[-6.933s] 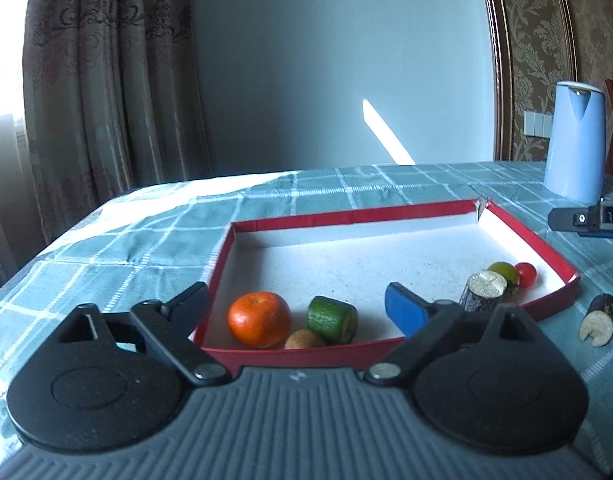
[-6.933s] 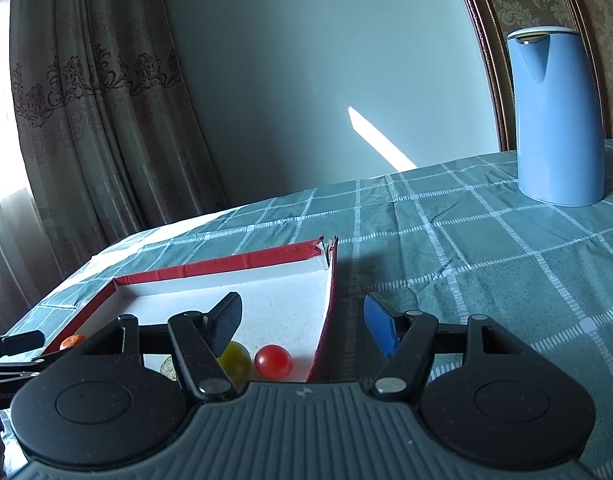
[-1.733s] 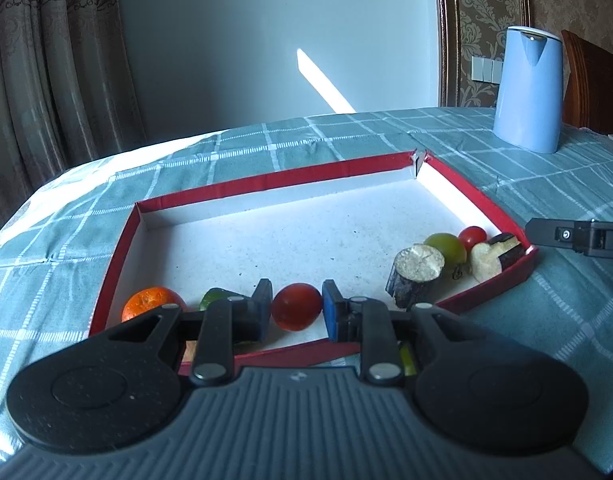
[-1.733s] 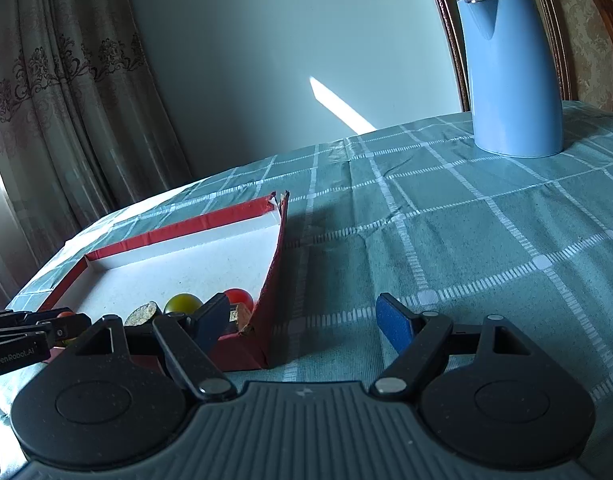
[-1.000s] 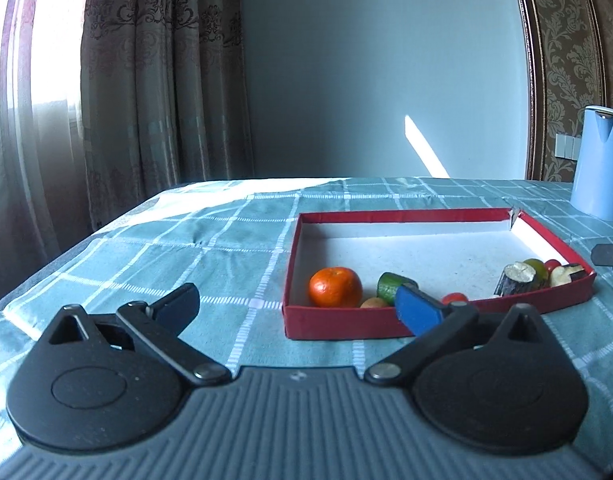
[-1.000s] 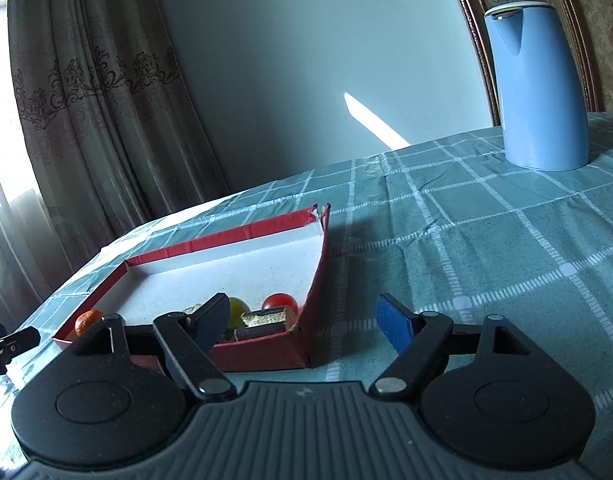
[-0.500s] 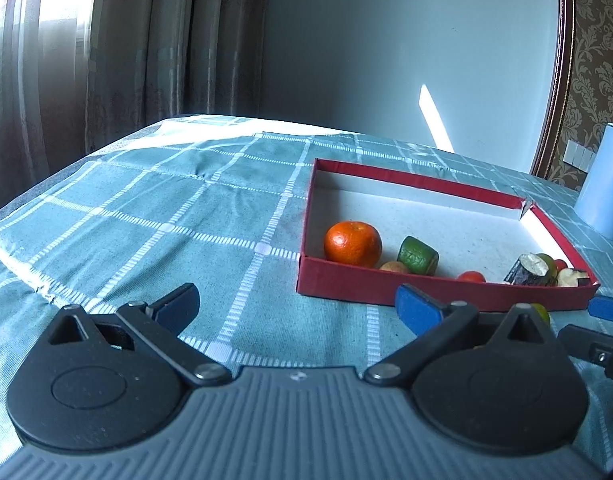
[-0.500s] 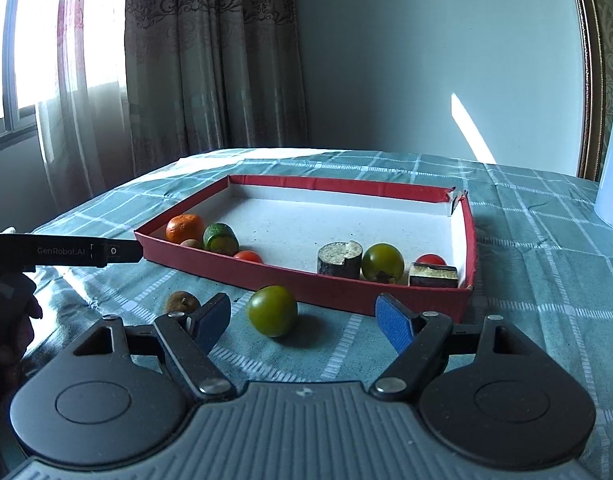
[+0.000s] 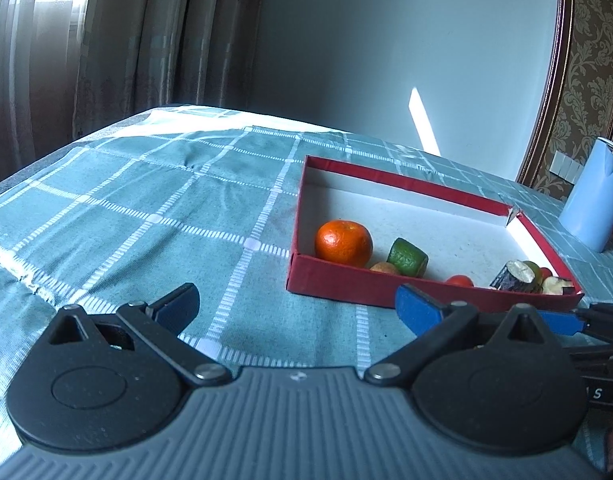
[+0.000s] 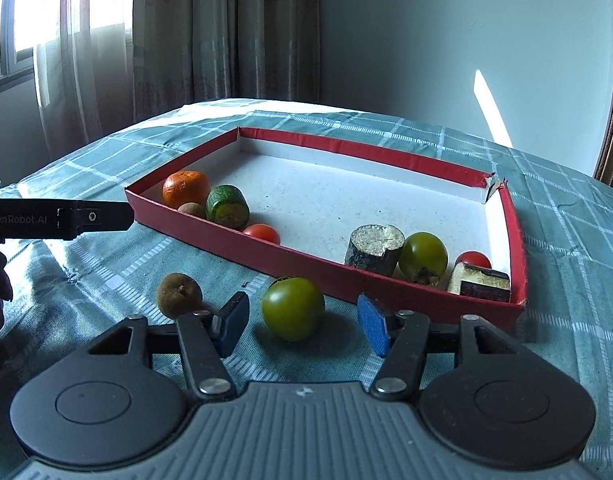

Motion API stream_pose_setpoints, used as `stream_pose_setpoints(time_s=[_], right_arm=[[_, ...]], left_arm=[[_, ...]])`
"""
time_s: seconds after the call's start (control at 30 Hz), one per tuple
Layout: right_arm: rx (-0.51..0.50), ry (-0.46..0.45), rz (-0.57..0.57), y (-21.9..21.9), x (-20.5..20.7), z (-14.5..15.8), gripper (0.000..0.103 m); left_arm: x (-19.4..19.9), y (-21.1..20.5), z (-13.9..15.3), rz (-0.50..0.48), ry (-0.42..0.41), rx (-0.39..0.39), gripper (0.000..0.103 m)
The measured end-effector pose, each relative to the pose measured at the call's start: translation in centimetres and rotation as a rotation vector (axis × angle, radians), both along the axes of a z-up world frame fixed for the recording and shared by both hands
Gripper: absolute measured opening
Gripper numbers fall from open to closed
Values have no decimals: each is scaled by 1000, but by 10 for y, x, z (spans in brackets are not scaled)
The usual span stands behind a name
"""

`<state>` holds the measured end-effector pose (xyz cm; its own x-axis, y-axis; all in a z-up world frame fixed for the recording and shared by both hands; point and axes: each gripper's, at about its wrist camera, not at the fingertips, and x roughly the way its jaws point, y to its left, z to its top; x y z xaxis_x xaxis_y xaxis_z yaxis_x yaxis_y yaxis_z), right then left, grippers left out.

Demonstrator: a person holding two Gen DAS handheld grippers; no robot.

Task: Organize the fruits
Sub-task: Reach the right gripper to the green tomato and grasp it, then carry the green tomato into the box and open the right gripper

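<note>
Fruit still outside the shallow red cardboard tray (image 10: 386,280) comprised two pieces on the teal checked tablecloth (image 10: 106,276): a round green tomato (image 10: 293,308) just in front of the tray's near wall, and a small brown wrinkled fruit (image 10: 179,294) to its left. Sorted pieces lay in two groups along the near wall, among them an orange mandarin (image 10: 185,188) at the left end and a dark-skinned cut cylinder (image 10: 373,250) toward the right, which suggested grouping by corner.

Right gripper (image 10: 302,328) was lined up on the green tomato, judged the next pick. Its jaws had just been closing; the tomato sat between the blue pads (image 10: 372,328) with a gap visible on each side, so nothing was yet held.

Left gripper (image 9: 296,306) stood wide apart over bare cloth, left of the tray, holding and touching nothing.
</note>
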<state>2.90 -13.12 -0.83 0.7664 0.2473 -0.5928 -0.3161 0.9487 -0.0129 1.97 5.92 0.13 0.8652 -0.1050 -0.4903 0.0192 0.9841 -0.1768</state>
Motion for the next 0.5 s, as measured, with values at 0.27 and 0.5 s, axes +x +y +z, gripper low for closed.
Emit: stream_pose_setpoints(time_s=[0.27,0.5], right_arm=[[37,-34,-7,-3,-9,4,32],[83,-130,-64,-28,-16,27,32]], left_arm=[[0,1,0,5,-4,-9,103],[0,1,0,5,-4,-9,103]])
